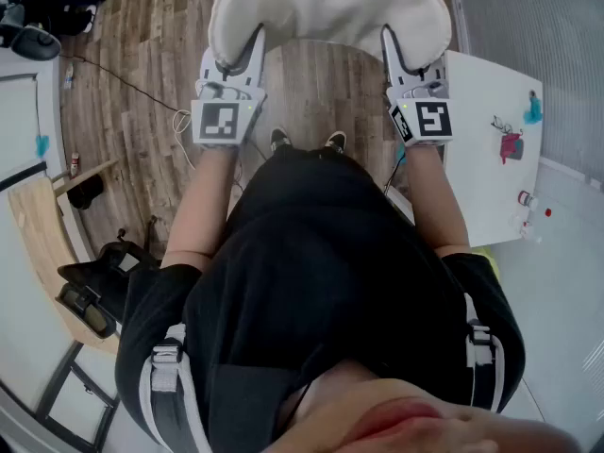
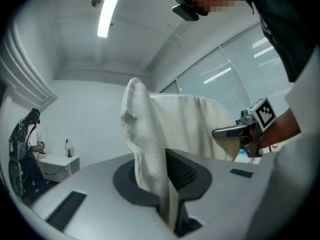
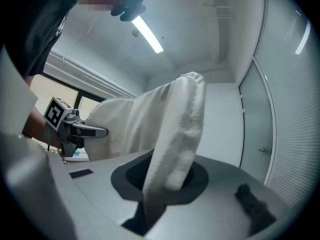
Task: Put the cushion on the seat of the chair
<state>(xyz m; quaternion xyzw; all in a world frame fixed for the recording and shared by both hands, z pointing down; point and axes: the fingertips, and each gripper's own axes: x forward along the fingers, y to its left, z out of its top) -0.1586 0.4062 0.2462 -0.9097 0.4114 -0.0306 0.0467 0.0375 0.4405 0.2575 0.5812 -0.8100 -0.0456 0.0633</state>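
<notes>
- Starting with the head view: cream cushion (image 1: pixel 330 8) held out ahead of the body, clear of the wooden floor (image 1: pixel 142 83), stretched between both grippers.
- Left gripper (image 1: pixel 255 38) clamped on the cushion's near-left edge, right gripper (image 1: pixel 387 38) clamped on its near-right edge, both pointing away from the body and roughly level.
- Marker cube (image 1: pixel 225 121) on the left gripper facing up, with a matching one on the right.
- Two shoes (image 1: pixel 280 140) on the floor below the cushion's near edge.
- White tabletop (image 1: pixel 491 168) just right of the right gripper, carrying a red item (image 1: pixel 511 146) and several bits too small to identify.
- Moving to the left gripper view: jaws closed on a fold of the cushion (image 2: pixel 145 134), pads pressed against the nubby cloth, fabric rising upright from between them.
- Rest of the cushion spread toward frame right, reaching the right gripper (image 2: pixel 216 132), seen side-on with jaws on the far edge.
- Moving to the right gripper view: jaws closed on a thick edge of the cushion (image 3: pixel 175 129), fabric standing up out of them and leaning slightly right.
- Cushion body running left to the left gripper (image 3: pixel 102 132), pinched on the cloth there.
- Ceiling light strip (image 3: pixel 147 34) overhead.
</notes>
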